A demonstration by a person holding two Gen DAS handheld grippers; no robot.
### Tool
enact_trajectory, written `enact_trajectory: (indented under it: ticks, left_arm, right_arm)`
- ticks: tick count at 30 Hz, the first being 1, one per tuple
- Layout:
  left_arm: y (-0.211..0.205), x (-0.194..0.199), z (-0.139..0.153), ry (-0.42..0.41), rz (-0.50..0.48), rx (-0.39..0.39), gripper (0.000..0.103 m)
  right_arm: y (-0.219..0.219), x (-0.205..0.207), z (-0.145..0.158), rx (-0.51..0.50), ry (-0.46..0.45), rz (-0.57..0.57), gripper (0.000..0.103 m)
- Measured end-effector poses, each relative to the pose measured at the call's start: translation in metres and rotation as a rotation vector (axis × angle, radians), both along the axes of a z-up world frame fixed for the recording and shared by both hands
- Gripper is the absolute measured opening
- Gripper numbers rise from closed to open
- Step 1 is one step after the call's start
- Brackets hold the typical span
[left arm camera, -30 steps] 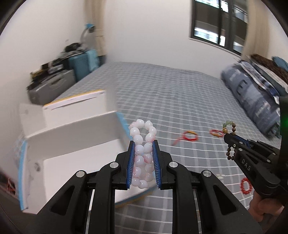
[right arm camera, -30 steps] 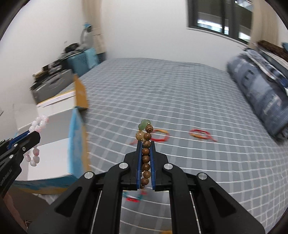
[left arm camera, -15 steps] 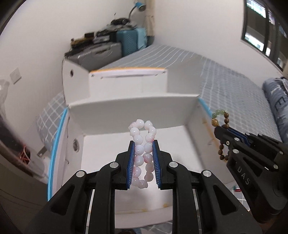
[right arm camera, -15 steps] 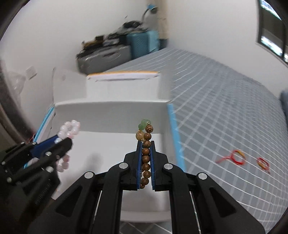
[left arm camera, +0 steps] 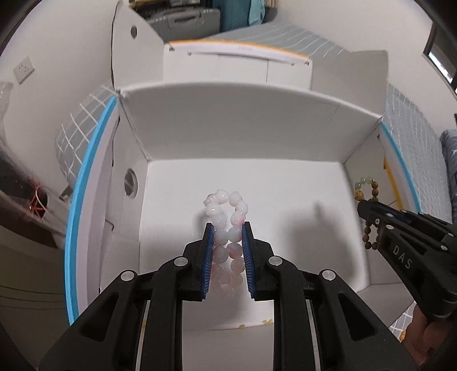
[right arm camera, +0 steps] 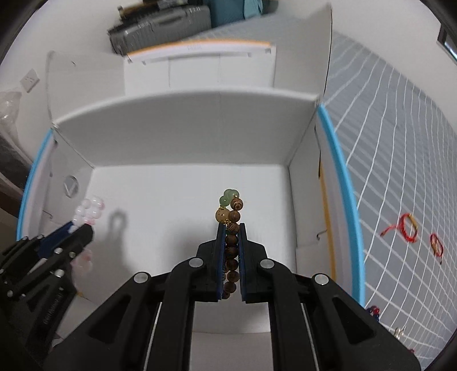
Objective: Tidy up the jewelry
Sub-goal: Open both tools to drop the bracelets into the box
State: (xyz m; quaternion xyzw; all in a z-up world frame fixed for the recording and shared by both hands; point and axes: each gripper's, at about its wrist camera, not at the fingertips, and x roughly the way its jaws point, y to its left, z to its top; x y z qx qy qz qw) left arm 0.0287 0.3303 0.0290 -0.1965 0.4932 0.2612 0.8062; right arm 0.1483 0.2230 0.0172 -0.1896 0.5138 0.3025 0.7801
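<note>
My left gripper (left arm camera: pixel 227 225) is shut on a pink-white bead bracelet (left arm camera: pixel 225 208) and holds it over the inside of an open white cardboard box (left arm camera: pixel 242 128). My right gripper (right arm camera: pixel 231 225) is shut on a brown wooden bead bracelet (right arm camera: pixel 232 211) with green beads at its top, also held over the box (right arm camera: pixel 185 114). The right gripper shows at the right of the left wrist view (left arm camera: pixel 368 211). The left gripper shows at the left of the right wrist view (right arm camera: pixel 82 228). The box floor under both is bare white.
The box has blue-edged side flaps (right arm camera: pixel 340 194) and stands on a grey checked bed (right arm camera: pixel 400 142). Two red string bracelets (right arm camera: pixel 408 228) lie on the bed to the right. Grey and teal suitcases (right arm camera: pixel 160 20) stand behind the box.
Both grippers have moved left from over the bed to over the box and tilted down into it. Each still holds its bracelet.
</note>
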Motion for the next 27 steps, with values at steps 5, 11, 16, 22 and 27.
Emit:
enact_trajectory:
  ticks: [5, 11, 16, 22, 27]
  left_arm:
    - [0.004, 0.001, -0.011, 0.038, -0.01, -0.042, 0.019]
    - [0.005, 0.004, -0.017, 0.07, -0.01, -0.026, 0.019]
    - [0.006, 0.005, -0.019, 0.081, -0.011, -0.012, 0.02]
    - [0.005, 0.001, -0.008, 0.057, -0.007, 0.031, 0.055]
    - [0.0, -0.007, 0.011, 0.004, -0.017, 0.081, 0.082]
  right_arm:
    - [0.002, 0.002, -0.017, -0.038, 0.058, -0.006, 0.007]
    - [0.0, 0.002, -0.025, -0.044, 0.088, -0.015, 0.007]
    - [0.008, 0.009, -0.025, -0.047, 0.095, -0.021, 0.009]
    - [0.005, 0.002, -0.011, -0.002, 0.079, -0.008, 0.035]
    - [-0.001, -0.002, 0.007, 0.034, 0.041, -0.004, 0.061]
